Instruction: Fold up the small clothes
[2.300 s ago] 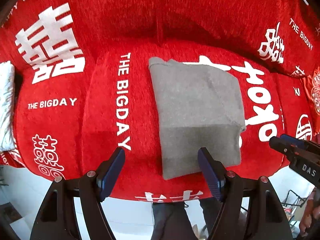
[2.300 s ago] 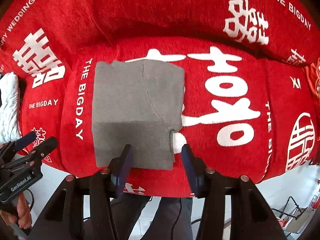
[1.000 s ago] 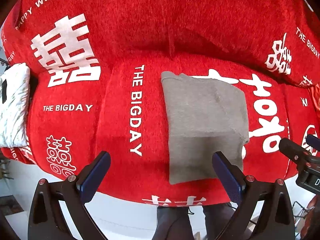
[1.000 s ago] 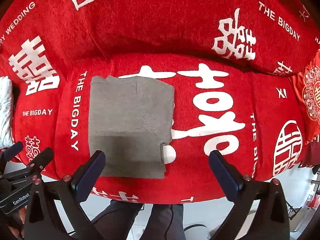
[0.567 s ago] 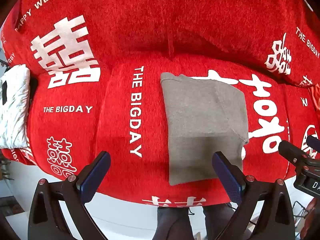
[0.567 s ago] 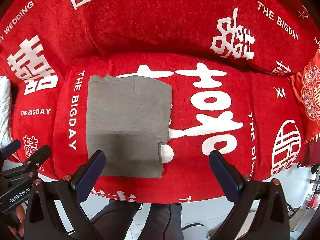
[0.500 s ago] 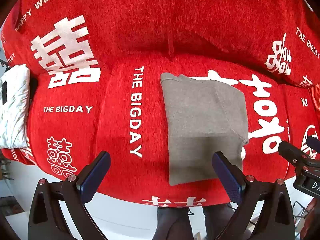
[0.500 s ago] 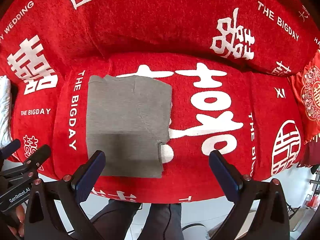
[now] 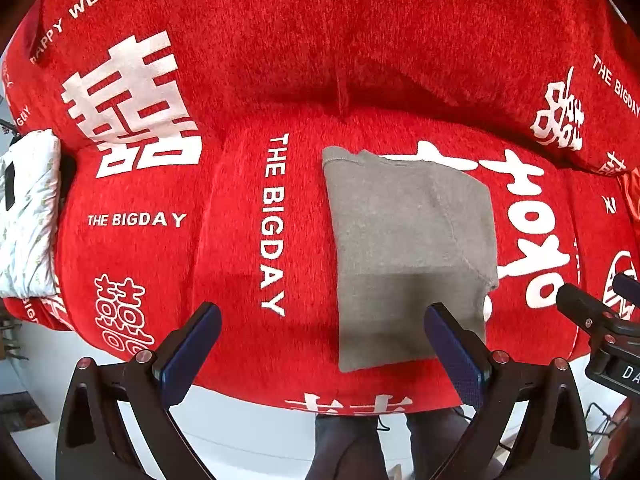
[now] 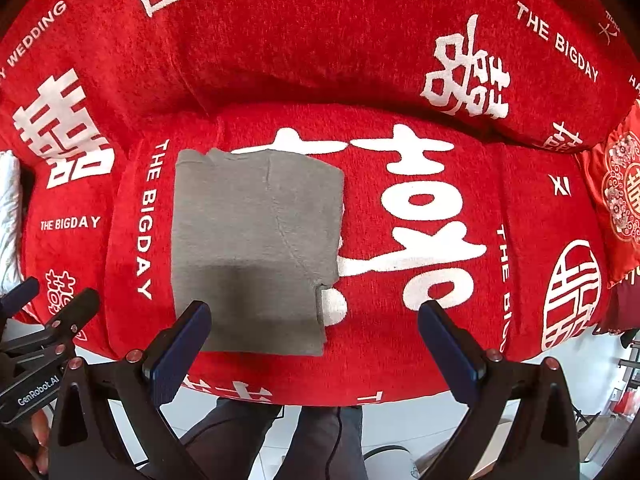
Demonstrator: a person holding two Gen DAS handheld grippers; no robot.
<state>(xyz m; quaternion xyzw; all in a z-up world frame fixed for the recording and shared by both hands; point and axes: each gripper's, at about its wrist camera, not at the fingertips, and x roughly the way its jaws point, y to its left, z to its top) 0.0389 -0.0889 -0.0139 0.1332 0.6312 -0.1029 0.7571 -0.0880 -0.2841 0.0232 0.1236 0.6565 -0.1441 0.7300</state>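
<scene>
Both pairs of jaws are spread wide and grasp nothing. The left gripper has the near hem of the one flat grey knitted garment, folded into a rectangle, just ahead of its right finger; the right gripper has that hem ahead of its left finger. Its long axis runs away from both, about equally near. It lies on one red plush sofa cover with white lettering. One white folded cloth sits far left.

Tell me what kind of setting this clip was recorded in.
Probably a home living room: a sofa under a red wedding-print cover, a folded grey garment on its seat, a decorated red cushion at one end, pale floor tiles below.
</scene>
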